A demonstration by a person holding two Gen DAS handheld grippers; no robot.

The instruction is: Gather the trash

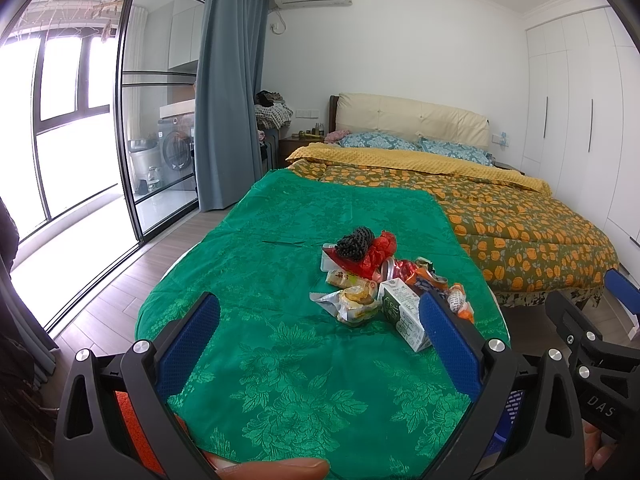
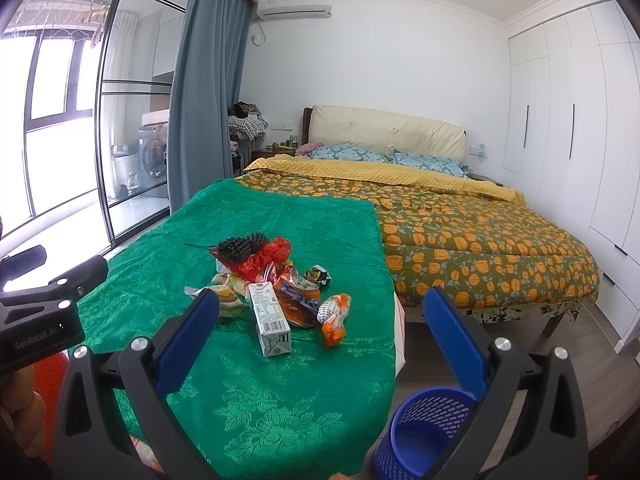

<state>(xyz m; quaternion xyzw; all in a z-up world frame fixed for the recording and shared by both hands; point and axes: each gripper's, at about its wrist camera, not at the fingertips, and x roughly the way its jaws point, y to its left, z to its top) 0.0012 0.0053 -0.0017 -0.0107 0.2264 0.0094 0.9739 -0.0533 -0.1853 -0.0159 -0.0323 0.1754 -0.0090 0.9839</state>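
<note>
A heap of trash lies on the green tablecloth (image 1: 280, 360): a milk carton (image 1: 402, 312) (image 2: 270, 318), a crushed orange can (image 2: 298, 300), a snack wrapper (image 1: 354, 300), an orange and white wrapper (image 2: 334, 314), a red plastic bag (image 2: 268, 256) and black foam netting (image 1: 354, 242). My left gripper (image 1: 320, 340) is open and empty, short of the heap. My right gripper (image 2: 324, 336) is open and empty, also short of the heap. A blue mesh bin (image 2: 424, 432) stands on the floor below the table's right edge.
A bed with an orange-patterned quilt (image 2: 460, 232) stands behind and right of the table. White wardrobes (image 2: 580, 120) line the right wall. A glass sliding door (image 1: 100, 140) and grey curtain (image 1: 228, 100) are to the left.
</note>
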